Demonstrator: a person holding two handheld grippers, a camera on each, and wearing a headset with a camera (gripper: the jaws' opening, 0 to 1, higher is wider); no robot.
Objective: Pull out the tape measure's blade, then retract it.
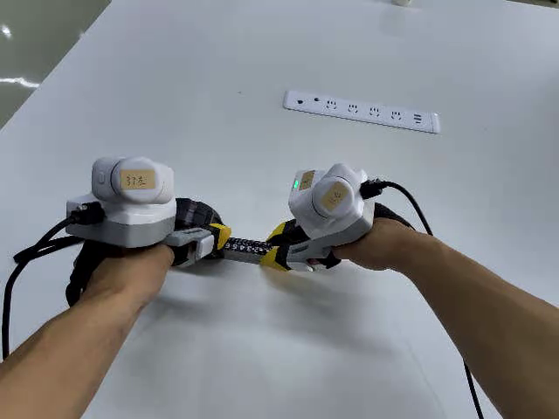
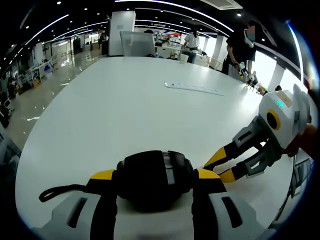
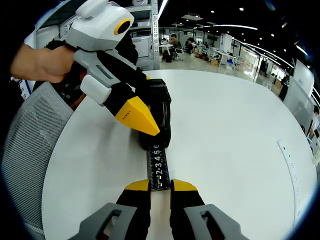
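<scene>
Low over the white surface (image 1: 262, 78), the tape measure (image 2: 153, 177) has its black case clamped between the yellow-tipped jaws of the left tongs (image 1: 210, 243), a hold that seems meant to anchor the body so it cannot slide toward the pull. Facing it, the right tongs (image 3: 161, 186) are closed on the end of the blade (image 3: 158, 165), pinching it from both sides. A short run of numbered blade spans the gap, straight and in line with the case mouth, which probably keeps it from twisting or kinking. With so little blade out, I judge most of the pull remains to be done. A power strip (image 1: 361, 111) lies well apart, out of the way.
</scene>
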